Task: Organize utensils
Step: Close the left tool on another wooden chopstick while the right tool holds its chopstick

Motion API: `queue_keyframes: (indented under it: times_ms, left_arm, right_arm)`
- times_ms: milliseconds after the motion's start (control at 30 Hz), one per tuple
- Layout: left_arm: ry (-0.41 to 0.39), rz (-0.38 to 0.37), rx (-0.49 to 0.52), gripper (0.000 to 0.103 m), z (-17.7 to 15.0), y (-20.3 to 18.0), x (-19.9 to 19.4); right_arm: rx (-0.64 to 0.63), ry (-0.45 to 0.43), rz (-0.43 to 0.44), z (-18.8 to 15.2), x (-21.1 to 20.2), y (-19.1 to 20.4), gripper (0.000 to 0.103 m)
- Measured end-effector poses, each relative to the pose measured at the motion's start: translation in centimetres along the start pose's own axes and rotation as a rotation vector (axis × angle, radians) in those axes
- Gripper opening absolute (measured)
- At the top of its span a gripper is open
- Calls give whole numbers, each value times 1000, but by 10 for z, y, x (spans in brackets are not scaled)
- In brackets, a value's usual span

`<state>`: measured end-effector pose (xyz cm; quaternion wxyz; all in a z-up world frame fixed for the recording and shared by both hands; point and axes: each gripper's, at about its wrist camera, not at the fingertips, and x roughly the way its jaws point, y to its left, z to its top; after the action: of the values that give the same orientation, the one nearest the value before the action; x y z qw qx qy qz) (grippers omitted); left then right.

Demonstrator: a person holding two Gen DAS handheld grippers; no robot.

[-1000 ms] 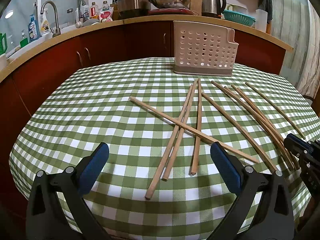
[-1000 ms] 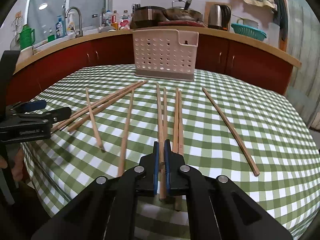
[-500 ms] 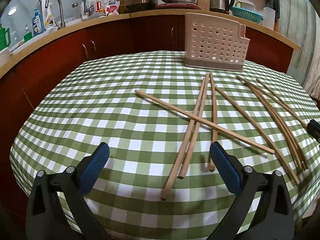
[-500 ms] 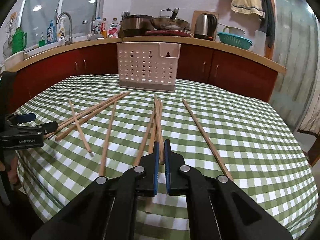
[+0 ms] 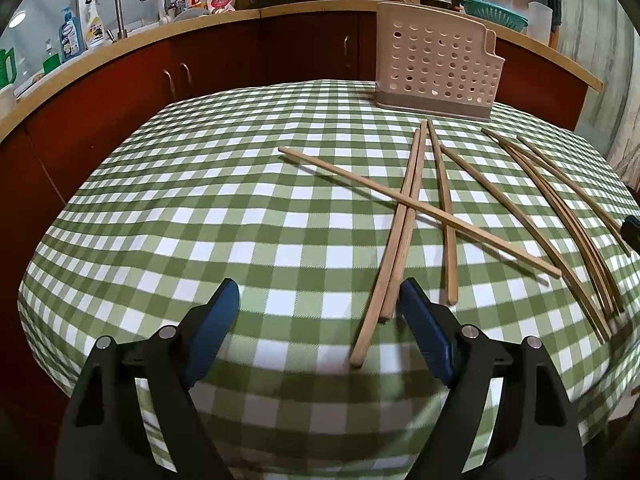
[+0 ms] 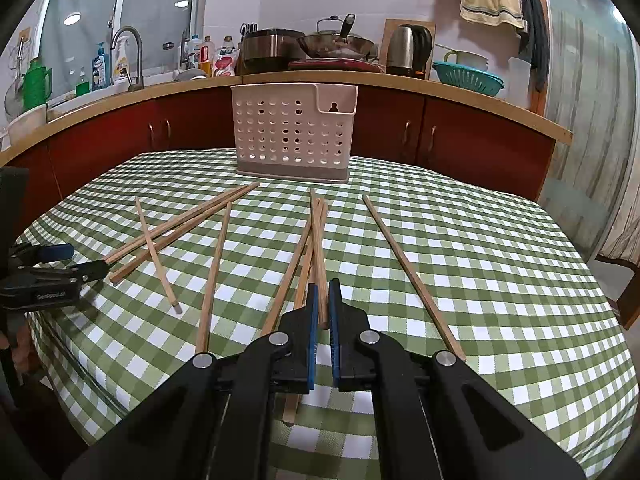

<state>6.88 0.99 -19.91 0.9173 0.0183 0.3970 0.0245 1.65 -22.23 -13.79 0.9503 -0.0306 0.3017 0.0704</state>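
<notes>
Right gripper [image 6: 323,304] clamps 1 chopstick [image 6: 319,248]; left gripper [image 5: 318,312], jaws narrowing, straddles the ends of 2 chopsticks [image 5: 400,236] untouched. Perforated utensil holder [image 6: 294,132] stands at the checkered table's [image 5: 240,208] far edge.

Only one bit of print: small white lettering on the black body of the left gripper [image 6: 64,270], seen from the right wrist view, too small to read for certain. Bottles [image 6: 105,65] by the sink carry coloured labels; none legible. Bottles [image 5: 78,34] in the left wrist view likewise blurred. No numbers or signs readable anywhere else.
</notes>
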Motion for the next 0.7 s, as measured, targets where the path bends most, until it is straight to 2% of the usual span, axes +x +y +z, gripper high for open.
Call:
queue_keyframes:
  times_ms: [200,333,533,700]
  left_arm:
    - [-8,4,53,80,-8,4,-12]
    - [-22,-3,77,69,-10,7,-10]
    - [-36,-61,39,68,-8,13,-3]
    - [-30,-87,24,56,-8,17,-3]
  right_arm:
    - [-5,1,4,0,0,3,6]
    - [2,-1,10,1,1,2,6]
    - [9,-2,10,2,0,1,6]
    - [10,-7,11,2,0,2,6]
